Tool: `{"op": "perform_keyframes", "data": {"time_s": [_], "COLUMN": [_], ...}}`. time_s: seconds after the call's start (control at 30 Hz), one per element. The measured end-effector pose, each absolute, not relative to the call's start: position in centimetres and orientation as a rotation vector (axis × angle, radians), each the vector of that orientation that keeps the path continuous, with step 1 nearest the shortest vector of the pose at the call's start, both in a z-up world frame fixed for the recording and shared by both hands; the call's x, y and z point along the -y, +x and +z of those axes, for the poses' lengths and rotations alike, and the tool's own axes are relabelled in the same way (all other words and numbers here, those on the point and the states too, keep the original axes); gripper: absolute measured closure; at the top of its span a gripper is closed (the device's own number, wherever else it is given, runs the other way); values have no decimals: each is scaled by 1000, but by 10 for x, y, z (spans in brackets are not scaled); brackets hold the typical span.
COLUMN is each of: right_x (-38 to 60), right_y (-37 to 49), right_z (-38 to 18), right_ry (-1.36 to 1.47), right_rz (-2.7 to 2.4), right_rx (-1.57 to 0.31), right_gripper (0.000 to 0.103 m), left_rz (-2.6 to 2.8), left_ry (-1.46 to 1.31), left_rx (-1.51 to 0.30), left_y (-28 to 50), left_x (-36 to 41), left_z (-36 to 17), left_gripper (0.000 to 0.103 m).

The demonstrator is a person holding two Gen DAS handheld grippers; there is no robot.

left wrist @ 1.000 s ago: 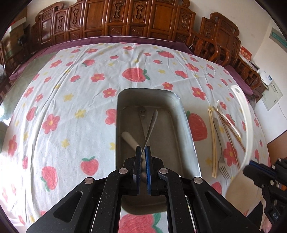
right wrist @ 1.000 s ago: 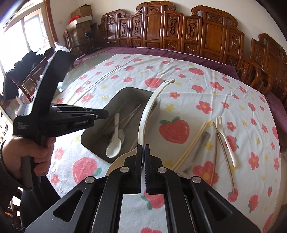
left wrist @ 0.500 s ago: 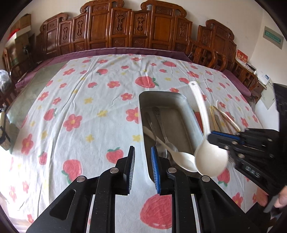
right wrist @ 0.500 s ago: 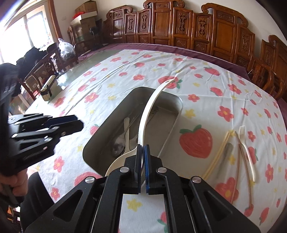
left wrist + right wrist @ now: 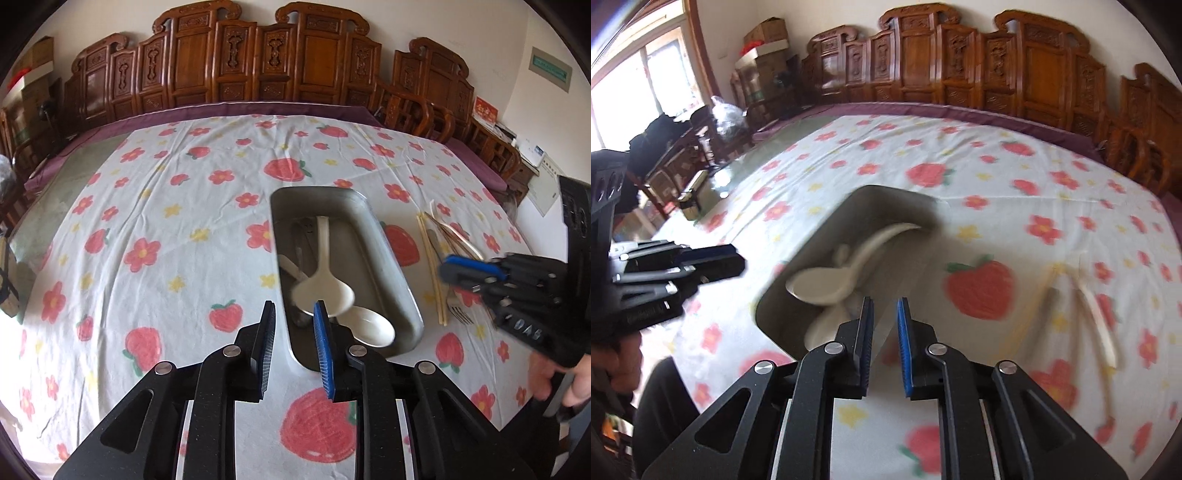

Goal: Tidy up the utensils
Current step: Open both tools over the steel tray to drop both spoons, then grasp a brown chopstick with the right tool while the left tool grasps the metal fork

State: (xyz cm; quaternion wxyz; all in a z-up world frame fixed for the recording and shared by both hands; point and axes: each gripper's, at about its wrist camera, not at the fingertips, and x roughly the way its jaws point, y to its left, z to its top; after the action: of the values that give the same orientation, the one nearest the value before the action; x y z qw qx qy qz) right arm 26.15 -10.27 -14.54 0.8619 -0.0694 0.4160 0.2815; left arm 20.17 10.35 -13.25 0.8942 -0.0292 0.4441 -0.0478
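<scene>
My desk [image 5: 155,229] lies under a white cloth printed with strawberries and flowers, with carved wooden chairs [image 5: 236,62] lined along its far edge. The metal tray [image 5: 388,266] sits toward the right side of the desk, its long sides running from the near edge toward the far one. Inside it a white ladle [image 5: 325,284] lies with its handle toward the far end and its bowl over the other pieces; a white spoon [image 5: 369,326] rests at the near end, and some metal cutlery shows beneath, too covered to sort out. Right of the tray, on the cloth, lie chopsticks [image 5: 432,266] and a fork [image 5: 458,310], close together and apart from the tray. My left tongs [image 5: 294,314] hang over the tray's near left corner, jaws opening, nothing between them. My right tongs [image 5: 884,314] are opening too, empty, above the tray's near end, the ladle already free of them.
</scene>
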Motion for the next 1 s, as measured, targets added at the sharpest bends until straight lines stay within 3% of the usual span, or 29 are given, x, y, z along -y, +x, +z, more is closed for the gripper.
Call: {"op": "perform_keyframes", "data": {"time_s": [0.2,0.37,0.77,0.83,1.0], "right_x": [172,200,205,212,229], "right_y": [258,264,281,281,269], "right_z": [-175,-205,-227,-228,-229], "right_ry": [-207,-226,-261,-225,-194], "right_rz": [447,367,296,311,323], "right_rx": [-931,-988,-1037,-1055,-1080], "right_gripper": [88,88,87,96,97], "left_rz": [-149,-203,-271,-278,-300], "left_ry": [-25,5,26,30,52], "left_rx": [-918,-906,-926,-932,-945], "left_y": [194,184,173,173,175], "left_x": [-79,-53,3,12,37], "left_z": [-132,-129,-138,-141,-146], "left_gripper": [70,52,51,51,51]}}
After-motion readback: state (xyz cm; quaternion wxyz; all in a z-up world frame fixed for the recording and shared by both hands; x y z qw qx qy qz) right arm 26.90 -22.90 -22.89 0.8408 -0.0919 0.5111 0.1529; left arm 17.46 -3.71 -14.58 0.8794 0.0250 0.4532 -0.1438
